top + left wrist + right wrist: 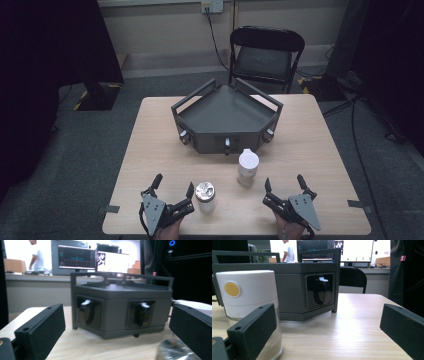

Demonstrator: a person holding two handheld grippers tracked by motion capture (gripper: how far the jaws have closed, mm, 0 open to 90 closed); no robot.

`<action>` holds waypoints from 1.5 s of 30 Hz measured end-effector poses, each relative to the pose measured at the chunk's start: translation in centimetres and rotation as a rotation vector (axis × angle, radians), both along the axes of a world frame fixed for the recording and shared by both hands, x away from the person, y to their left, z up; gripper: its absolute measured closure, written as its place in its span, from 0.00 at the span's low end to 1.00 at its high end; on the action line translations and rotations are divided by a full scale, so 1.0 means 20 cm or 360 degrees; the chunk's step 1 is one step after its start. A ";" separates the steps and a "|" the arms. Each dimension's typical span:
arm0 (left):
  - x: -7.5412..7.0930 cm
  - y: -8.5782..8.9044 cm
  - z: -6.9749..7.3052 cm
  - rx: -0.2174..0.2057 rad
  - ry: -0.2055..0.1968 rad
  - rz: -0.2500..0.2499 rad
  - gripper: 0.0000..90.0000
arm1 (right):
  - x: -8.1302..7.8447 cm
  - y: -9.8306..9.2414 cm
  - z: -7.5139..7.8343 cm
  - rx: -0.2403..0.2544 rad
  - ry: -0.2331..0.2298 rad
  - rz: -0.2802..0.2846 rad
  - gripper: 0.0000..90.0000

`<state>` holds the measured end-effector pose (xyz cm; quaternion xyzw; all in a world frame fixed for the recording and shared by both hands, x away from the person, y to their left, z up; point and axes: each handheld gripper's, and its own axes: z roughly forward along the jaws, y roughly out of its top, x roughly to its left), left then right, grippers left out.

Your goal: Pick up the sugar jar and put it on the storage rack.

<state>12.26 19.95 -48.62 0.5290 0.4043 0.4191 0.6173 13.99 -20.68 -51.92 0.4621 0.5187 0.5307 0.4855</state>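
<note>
A dark grey angular tray stand (227, 117) with knobs on its front faces sits mid-table; it also fills the middle of the left gripper view (120, 307) and stands behind the jar in the right gripper view (292, 290). A white-lidded jar (248, 167) stands in front of it, close at the left in the right gripper view (249, 305). A silver-lidded jar (205, 197) stands nearer me, blurred at the lower right of the left gripper view (175, 350). My left gripper (173, 186) is open just left of the silver-lidded jar. My right gripper (284, 182) is open, right of the white-lidded jar.
A black folding chair (265, 55) stands beyond the table's far edge. Cables trail on the floor at the right (360, 150). Monitors (95, 260) and a person (36, 257) are far off in the background. Bare wooden tabletop (310, 150) lies right of the stand.
</note>
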 end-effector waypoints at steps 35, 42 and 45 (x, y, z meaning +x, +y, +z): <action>0.01 -0.13 -0.03 0.0125 0.0083 -0.0336 0.04 | 0.00 0.01 0.00 -0.0002 0.0000 -0.0016 0.00; 0.02 -0.16 -0.06 0.0137 0.0109 -0.0295 0.08 | 0.00 0.01 0.00 -0.0002 0.0000 -0.0016 0.00; 0.02 -0.17 -0.06 0.0150 0.0133 -0.0274 0.11 | 0.00 0.01 0.00 -0.0002 -0.0001 -0.0014 0.00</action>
